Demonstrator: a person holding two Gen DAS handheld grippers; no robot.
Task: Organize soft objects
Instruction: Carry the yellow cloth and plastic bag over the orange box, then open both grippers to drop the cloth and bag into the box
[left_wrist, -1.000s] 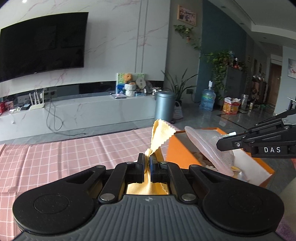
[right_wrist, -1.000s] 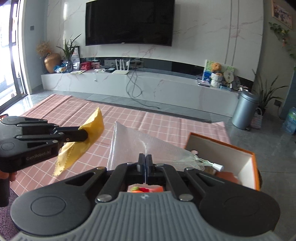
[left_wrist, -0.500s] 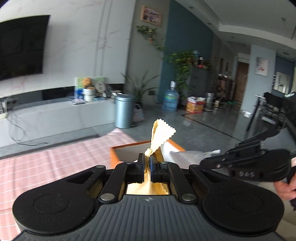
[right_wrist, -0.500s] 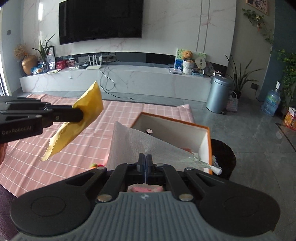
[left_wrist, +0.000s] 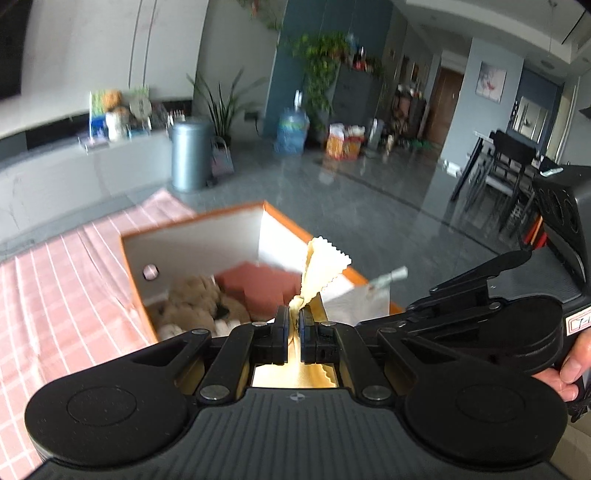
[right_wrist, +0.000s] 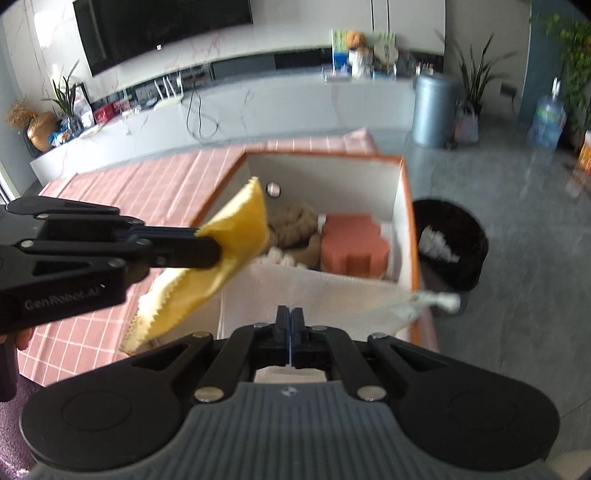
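Left wrist view: left tool (left_wrist: 293, 325) clamped tight on yellow cloth (left_wrist: 323, 269).

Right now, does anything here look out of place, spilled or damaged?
Nothing stands out. The left gripper holds a yellow cloth and the right gripper holds a white mesh bag, both above the orange box. Inside it, a brown plush toy and red block lie intact.

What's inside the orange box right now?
In the orange box: a brown plush toy, a reddish foam block and something white and knobbly. The near part is hidden behind the white mesh bag.
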